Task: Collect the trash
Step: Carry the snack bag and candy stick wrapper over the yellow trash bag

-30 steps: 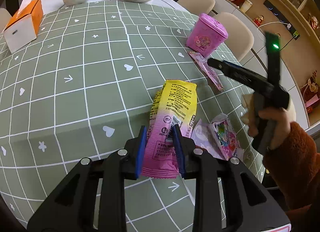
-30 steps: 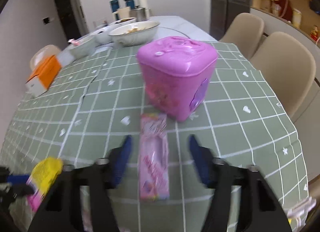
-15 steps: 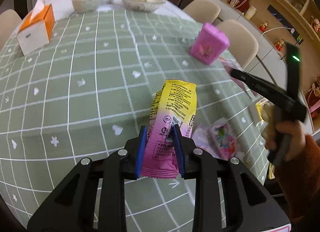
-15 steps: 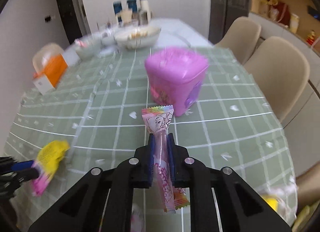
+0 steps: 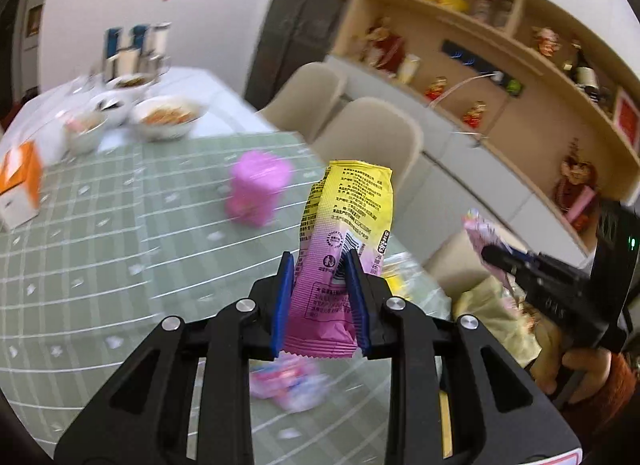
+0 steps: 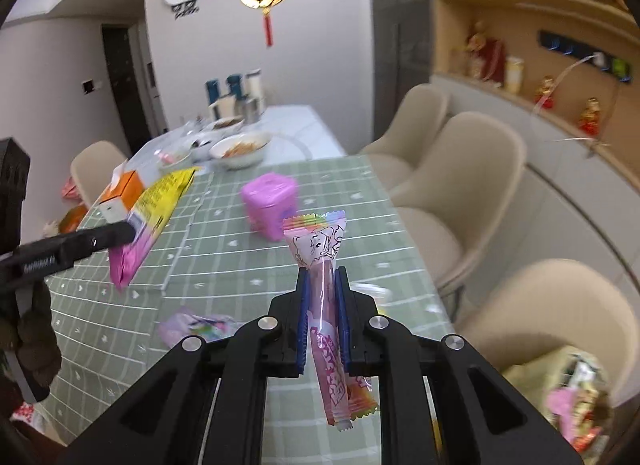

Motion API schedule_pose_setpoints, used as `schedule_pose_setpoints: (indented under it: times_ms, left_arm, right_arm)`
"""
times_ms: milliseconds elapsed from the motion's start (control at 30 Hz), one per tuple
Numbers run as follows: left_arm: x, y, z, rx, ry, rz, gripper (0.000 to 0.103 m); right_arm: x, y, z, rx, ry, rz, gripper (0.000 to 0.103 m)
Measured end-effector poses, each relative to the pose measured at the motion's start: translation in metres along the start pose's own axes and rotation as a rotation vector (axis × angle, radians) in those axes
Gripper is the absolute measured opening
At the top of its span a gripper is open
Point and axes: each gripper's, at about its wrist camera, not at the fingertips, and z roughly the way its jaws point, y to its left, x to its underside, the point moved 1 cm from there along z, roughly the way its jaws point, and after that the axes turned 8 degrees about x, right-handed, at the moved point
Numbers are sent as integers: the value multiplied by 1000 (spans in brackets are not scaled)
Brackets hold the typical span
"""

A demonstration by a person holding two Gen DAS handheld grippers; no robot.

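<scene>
My left gripper point(image 5: 320, 297) clamps the yellow-pink wrapper point(image 5: 344, 233), my right gripper point(image 6: 323, 317) the pink stick wrapper point(image 6: 320, 265); 1 crumpled wrapper point(image 6: 196, 327) remains near the pink box point(image 6: 270, 201).

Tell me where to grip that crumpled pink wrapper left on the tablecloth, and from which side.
The crumpled pink wrapper lies flat on the green tablecloth, so come from above and pinch a raised crease near its middle, probably the easiest hold. Both grippers are full: the left gripper holds the yellow-pink packet, the right gripper the slim pink packet.

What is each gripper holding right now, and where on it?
Left gripper pinches the yellow-and-pink snack bag near its pink bottom end. Right gripper clamps the thin pink wrapper around its middle.
</scene>
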Motion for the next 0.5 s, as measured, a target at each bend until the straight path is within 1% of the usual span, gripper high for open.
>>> schedule_pose_setpoints:
  times_ms: [133, 167, 233, 267, 367, 400, 433, 500]
  left_arm:
    - [-9, -62, 25, 81, 12, 47, 25]
    - [-10, -84, 34, 108, 12, 66, 25]
    - [-10, -115, 46, 150, 15, 95, 25]
    - [-10, -130, 54, 174, 19, 109, 25]
    - [-3, -182, 85, 249, 62, 134, 25]
    - [0, -193, 92, 261, 73, 138, 25]
    - [4, -205, 101, 272, 87, 147, 25]
    - [14, -228, 119, 289, 122, 162, 25]
  right_arm:
    - [10, -56, -40, 69, -52, 31, 13]
    - [13, -75, -51, 92, -67, 44, 13]
    - [20, -103, -65, 121, -86, 68, 13]
    - [26, -124, -75, 144, -97, 84, 13]
    - [41, -164, -89, 186, -111, 116, 13]
    - [47, -181, -94, 201, -113, 130, 13]
    - [51, -187, -97, 209, -114, 137, 13]
    - [62, -213, -102, 235, -112, 158, 13]
